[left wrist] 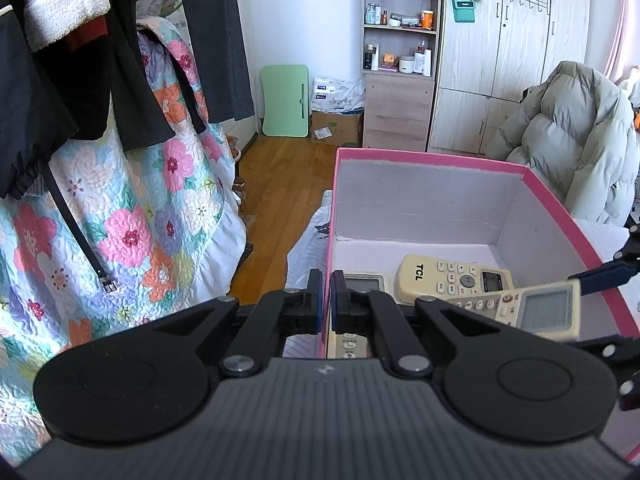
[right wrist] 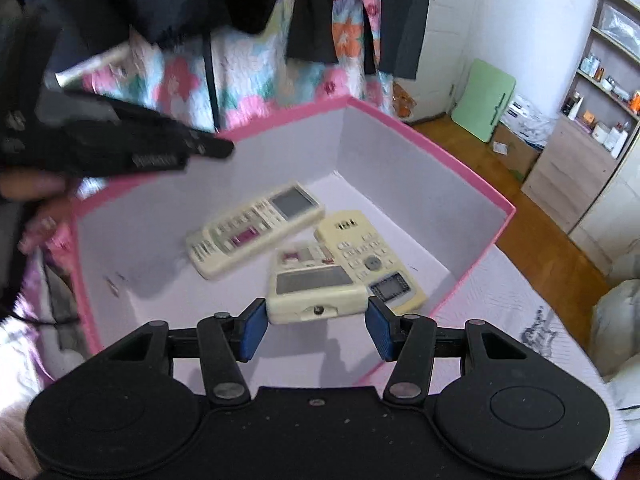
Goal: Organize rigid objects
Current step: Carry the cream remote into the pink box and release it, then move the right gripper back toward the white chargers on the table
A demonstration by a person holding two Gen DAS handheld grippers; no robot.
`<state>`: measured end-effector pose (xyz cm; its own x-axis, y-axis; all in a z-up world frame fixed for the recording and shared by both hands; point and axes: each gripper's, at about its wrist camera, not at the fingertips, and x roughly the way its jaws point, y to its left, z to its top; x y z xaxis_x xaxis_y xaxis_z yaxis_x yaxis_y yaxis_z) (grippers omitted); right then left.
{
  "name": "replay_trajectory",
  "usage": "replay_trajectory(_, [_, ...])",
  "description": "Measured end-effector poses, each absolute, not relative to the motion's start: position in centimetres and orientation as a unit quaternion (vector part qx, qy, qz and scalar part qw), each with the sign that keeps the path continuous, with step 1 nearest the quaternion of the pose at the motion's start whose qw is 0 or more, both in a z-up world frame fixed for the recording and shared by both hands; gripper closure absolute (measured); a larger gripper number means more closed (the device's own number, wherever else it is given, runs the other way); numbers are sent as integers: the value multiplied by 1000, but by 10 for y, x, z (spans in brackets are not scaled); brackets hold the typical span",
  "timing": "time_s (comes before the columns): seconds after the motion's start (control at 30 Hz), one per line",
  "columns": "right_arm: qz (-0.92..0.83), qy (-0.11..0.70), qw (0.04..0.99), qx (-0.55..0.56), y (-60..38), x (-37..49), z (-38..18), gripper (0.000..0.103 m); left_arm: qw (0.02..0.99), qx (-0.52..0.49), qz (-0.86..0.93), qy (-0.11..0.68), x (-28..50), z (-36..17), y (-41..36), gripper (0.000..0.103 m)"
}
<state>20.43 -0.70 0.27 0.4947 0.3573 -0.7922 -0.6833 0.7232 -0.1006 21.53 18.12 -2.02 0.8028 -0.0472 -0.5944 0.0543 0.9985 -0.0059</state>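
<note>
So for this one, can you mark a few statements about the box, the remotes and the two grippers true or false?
1. A remote marked TCL lies inside the pink box. True.
2. The left hand-held gripper stands wide open above the box. False: it is shut on the box's near wall.
3. The right hand-held gripper has a cream remote between its blue pads. True.
4. The box is black inside. False: its walls and floor are white.
5. Five remotes are in view. False: three, counting the one in the right hand-held gripper.
</note>
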Motion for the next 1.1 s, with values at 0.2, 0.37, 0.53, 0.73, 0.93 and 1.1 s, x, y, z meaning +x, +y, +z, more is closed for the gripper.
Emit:
replay_trajectory(0.2, [297, 350, 868, -190, -16, 186, 17, 38, 949, 21, -24, 315, 218, -20, 179, 100])
replay_trajectory(0.37, [271, 331, 896, -121, -63, 169, 37, 25, 948, 19, -24, 316, 218, -19, 178, 100])
replay_trajectory(0.53, [231, 391, 891, -11, -128, 155, 35, 23, 948, 18, -24, 317, 219, -20, 179, 100])
replay_trajectory(0.73, [189, 449, 873, -4, -173, 124, 9, 23, 949, 28, -19, 315, 217, -22, 177, 99])
replay_trajectory(0.93, [177, 480, 856, -75, -180, 107, -11, 23, 948, 40, -11, 314, 215, -23, 172, 99])
replay_trajectory(1.1, [197, 477, 838, -180, -167, 109, -28, 23, 948, 39, -11, 314, 215, -23, 171, 99])
